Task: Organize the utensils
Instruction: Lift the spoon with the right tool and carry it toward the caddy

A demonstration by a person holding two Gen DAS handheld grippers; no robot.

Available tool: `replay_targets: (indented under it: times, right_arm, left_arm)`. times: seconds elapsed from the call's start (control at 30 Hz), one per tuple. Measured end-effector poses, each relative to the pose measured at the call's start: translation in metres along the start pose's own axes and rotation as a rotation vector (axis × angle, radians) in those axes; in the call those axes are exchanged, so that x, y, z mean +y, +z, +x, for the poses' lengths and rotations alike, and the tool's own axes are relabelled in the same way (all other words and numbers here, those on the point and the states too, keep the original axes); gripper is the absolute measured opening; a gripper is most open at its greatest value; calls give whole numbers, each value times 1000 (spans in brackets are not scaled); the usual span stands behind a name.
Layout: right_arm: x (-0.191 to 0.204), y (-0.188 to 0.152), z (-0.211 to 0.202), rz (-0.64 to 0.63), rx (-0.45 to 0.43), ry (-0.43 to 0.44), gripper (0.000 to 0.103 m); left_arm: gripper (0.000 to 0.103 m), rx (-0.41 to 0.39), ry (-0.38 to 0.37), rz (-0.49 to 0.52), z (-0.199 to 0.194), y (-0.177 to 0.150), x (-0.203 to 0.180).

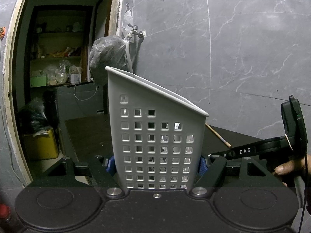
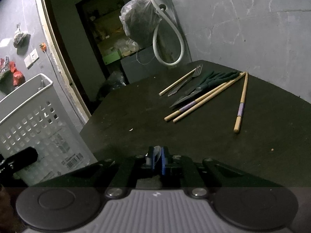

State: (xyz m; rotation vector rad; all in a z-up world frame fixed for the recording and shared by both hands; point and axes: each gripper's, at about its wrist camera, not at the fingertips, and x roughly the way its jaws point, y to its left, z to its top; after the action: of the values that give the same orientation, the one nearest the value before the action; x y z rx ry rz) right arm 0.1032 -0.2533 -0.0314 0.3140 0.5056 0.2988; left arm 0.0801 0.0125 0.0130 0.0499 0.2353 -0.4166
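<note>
My left gripper (image 1: pixel 155 164) is shut on a grey perforated utensil holder (image 1: pixel 155 134), its blue pads pressing both sides; metal utensils show faintly through the holes. The holder also shows at the left of the right wrist view (image 2: pixel 35 124), held off the table's left edge. My right gripper (image 2: pixel 157 160) is shut and empty above the dark table (image 2: pixel 155 116). Ahead of it lie several wooden chopsticks (image 2: pixel 202 101), one more chopstick (image 2: pixel 241 104), a fork (image 2: pixel 186 81) and dark-handled scissors (image 2: pixel 202 87).
A grey marbled wall backs the table. A plastic bag (image 2: pixel 138 23) and a white hose (image 2: pixel 171 44) hang from a tap at the far corner. An open doorway with shelves is on the left. One chopstick (image 1: pixel 217 136) shows behind the holder.
</note>
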Motion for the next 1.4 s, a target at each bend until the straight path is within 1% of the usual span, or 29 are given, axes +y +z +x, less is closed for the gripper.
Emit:
replay_targets:
  times: [0.07, 0.1, 0.17, 0.2, 0.23, 0.27, 0.3, 0.33, 0.47, 0.53, 0.57, 0.6, 0.63, 0.83, 0.9, 1.1, 1.2, 1.4]
  right_arm:
    - [-1, 0, 0, 7, 1, 7, 8]
    - [-2, 0, 0, 10, 3, 17, 12]
    - [-5, 1, 0, 9, 12, 56, 17]
    - [-5, 2, 1, 10, 17, 69, 27]
    - [-6, 3, 2, 11, 26, 79, 32]
    - [-6, 4, 3, 8, 35, 95, 42]
    - [-5, 6, 4, -5, 35, 106, 49]
    - [-3, 6, 4, -15, 34, 105, 50]
    - [4, 7, 9, -63, 57, 120, 47]
    - [8, 6, 9, -90, 61, 114, 41]
    - [10, 5, 10, -100, 65, 109, 30]
    - [11, 5, 10, -107, 69, 103, 16]
    - [12, 4, 10, -116, 73, 97, 12]
    - [26, -2, 5, -204, 54, 59, 11]
    - [27, -3, 4, -209, 49, 67, 10]
    - [13, -1, -4, -127, 2, 92, 3]
    - [9, 0, -7, -105, -22, 96, 2]
    - [1, 4, -7, -44, -35, 94, 2]
  left_arm:
    - [76, -1, 0, 0, 0, 0, -1]
    - [76, -2, 0, 2, 0, 0, 0]
    - [76, -2, 0, 2, 0, 1, 0]
    - [76, -2, 0, 3, 0, 0, 0]
    - [76, -1, 1, 3, 0, 1, 0]
    - [76, -2, 1, 4, 0, 1, 0]
    - [76, -3, 2, 4, 0, 1, 0]
    - [76, -3, 1, 4, 1, 2, 0]
    - [76, -6, 2, 6, 1, 2, 0]
    - [76, -6, 4, 5, 1, 2, 0]
    - [76, -6, 6, 6, 1, 3, 0]
    - [76, -7, 8, 7, 1, 4, -1]
    - [76, -8, 8, 7, 0, 5, -1]
    - [76, -15, 16, 7, -1, 5, -3]
    - [76, -17, 17, 6, -1, 4, -4]
    - [76, -17, 18, 7, 0, 3, -5]
    - [76, -19, 17, 6, -3, 0, -5]
    - [76, -20, 18, 7, -3, -1, -5]
